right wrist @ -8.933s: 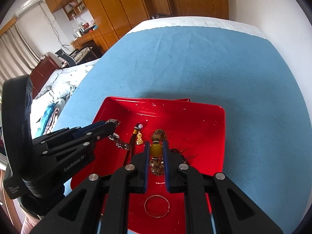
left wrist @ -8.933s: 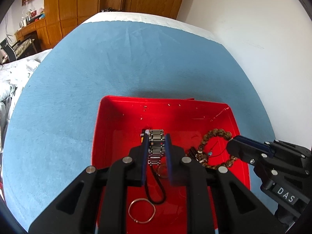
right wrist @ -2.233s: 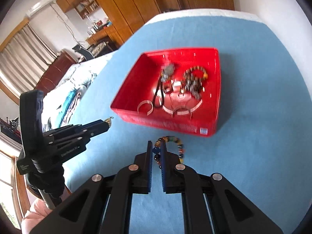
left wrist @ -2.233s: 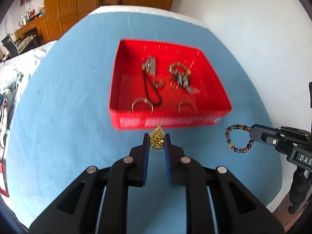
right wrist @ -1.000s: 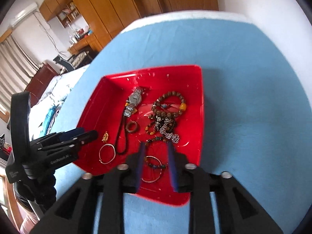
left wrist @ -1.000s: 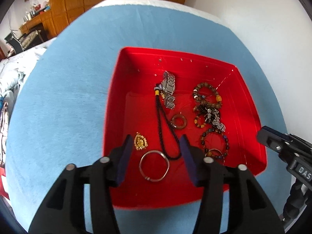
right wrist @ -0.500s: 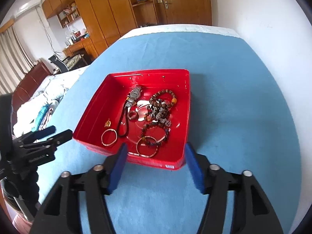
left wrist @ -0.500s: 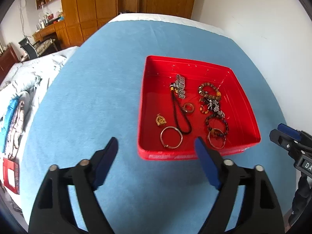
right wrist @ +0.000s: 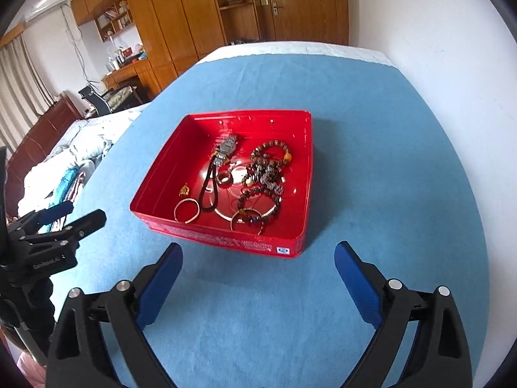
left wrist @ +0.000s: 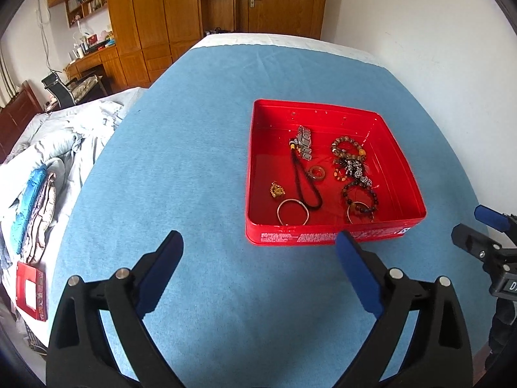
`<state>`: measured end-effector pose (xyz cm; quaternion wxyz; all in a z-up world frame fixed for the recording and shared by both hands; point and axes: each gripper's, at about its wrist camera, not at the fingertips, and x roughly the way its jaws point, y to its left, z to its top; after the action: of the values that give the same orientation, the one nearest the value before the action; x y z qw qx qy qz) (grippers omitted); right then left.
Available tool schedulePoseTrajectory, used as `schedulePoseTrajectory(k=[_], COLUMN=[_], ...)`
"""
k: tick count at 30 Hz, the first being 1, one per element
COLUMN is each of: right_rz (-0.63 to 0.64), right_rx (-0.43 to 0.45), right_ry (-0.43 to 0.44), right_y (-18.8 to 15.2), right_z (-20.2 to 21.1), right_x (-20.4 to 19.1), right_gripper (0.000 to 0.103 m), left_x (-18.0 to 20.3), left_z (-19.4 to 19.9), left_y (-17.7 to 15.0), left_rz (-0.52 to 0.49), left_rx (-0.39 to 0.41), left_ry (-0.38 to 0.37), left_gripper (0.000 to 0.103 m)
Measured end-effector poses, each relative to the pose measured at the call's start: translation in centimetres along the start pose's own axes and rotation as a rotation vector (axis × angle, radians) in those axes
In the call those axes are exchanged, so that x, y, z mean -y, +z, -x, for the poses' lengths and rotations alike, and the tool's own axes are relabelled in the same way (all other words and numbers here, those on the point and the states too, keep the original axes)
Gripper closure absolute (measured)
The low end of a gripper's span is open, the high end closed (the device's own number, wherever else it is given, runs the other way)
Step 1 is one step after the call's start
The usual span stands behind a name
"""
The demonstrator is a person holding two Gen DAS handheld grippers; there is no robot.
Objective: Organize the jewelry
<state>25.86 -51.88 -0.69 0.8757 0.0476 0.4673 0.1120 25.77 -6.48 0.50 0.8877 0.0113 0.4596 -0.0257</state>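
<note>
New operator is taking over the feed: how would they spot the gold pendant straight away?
Find the red tray on the blue cloth. The gold pendant lies alone in the tray's near-left part, left of the black cord loop and just behind the plain bangle. It is the only small, lumpy gold piece; its neighbours are rings or strands.

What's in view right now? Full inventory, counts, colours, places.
tray: 1, red, on the blue cloth, right of centre
blue cloth: 1, covers the table
metal link bracelet: 1, silver, far part of tray
black cord loop: 1, tray centre
gold pendant: 1, tray left
thin bangles: 2, metal, near wall of tray
small ring: 1, brownish, tray centre
beaded bracelets: several, brown and dark, tangled, tray right
wardrobes: wooden, background
left gripper: open, empty
right gripper: open, empty
</note>
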Motion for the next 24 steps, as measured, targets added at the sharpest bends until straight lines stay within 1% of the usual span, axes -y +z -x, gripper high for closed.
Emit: schedulePoseTrajectory(k=[2,7,24], right_rz=[-0.006,-0.004,0.005], right_rx=[-0.012,-0.011,-0.024], right_ry=[0.006,0.01,0.013], right_y=[-0.15,-0.41,-0.2], right_z=[-0.14,-0.14,-0.38], right_x=[0.04,0.06,-0.03], right_gripper=[0.007,0.007,0.005], left_x=[-0.1,-0.39,-0.09], left_z=[0.14,0.43,0.52], left_y=[-0.06,-0.31,-0.35], left_rz=[0.001,0.014,0.006], left_rx=[0.0,0.006,0.017], left_ry=[-0.004,-0.005,0.01], left_gripper=[0.009,0.009,0.009])
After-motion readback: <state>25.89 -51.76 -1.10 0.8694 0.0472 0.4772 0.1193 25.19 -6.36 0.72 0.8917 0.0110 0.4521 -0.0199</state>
